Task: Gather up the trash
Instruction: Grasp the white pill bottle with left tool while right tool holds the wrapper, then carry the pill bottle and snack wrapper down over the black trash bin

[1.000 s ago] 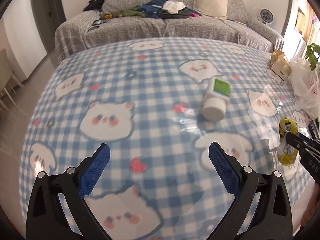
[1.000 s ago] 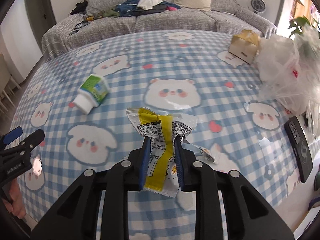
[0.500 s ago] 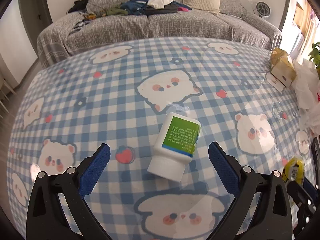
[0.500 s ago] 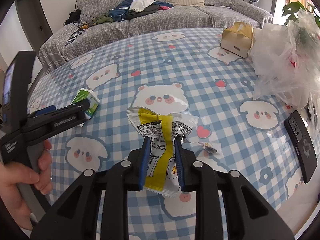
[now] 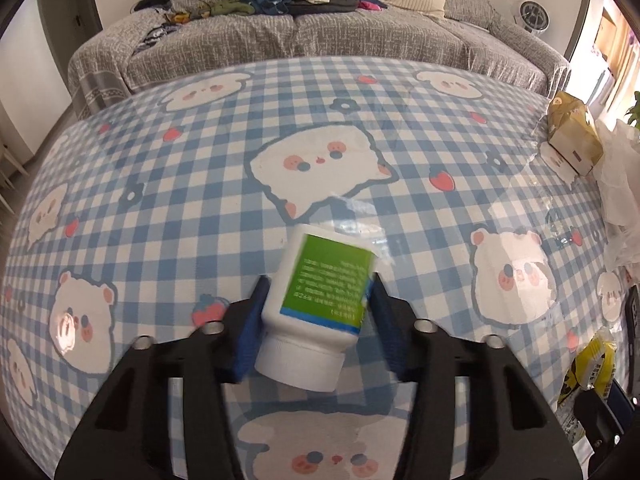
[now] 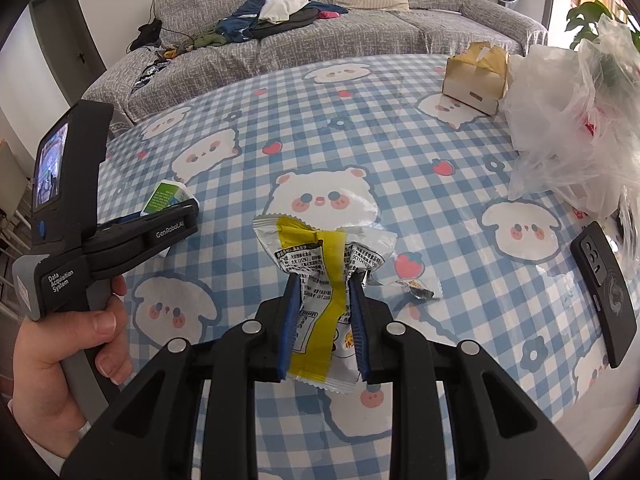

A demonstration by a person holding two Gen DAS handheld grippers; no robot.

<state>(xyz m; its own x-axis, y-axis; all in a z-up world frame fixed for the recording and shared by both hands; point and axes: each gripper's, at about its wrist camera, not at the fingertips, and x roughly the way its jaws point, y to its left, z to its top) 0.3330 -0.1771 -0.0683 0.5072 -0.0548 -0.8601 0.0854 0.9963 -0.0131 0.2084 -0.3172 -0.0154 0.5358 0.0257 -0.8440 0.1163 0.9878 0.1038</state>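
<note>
A white bottle with a green label [image 5: 320, 304] lies on the checked tablecloth [image 5: 200, 208]. My left gripper [image 5: 318, 304] is shut on the bottle, its blue pads against both sides. In the right wrist view the bottle [image 6: 166, 200] shows behind the left gripper [image 6: 168, 228]. My right gripper [image 6: 325, 312] is shut on a yellow and silver snack wrapper [image 6: 320, 272], held above the table. The wrapper also shows at the right edge of the left wrist view [image 5: 592, 368].
A small crumpled candy wrapper [image 6: 416, 286] lies on the cloth right of my right gripper. A black phone [image 6: 604, 288] lies at the right edge. Clear plastic bags [image 6: 580, 120] and a cardboard box [image 6: 476, 76] stand at the back right. A grey sofa [image 5: 320, 32] is behind the table.
My left gripper moved forward over the bottle and closed on it. My right gripper kept hold of the wrapper and barely moved.
</note>
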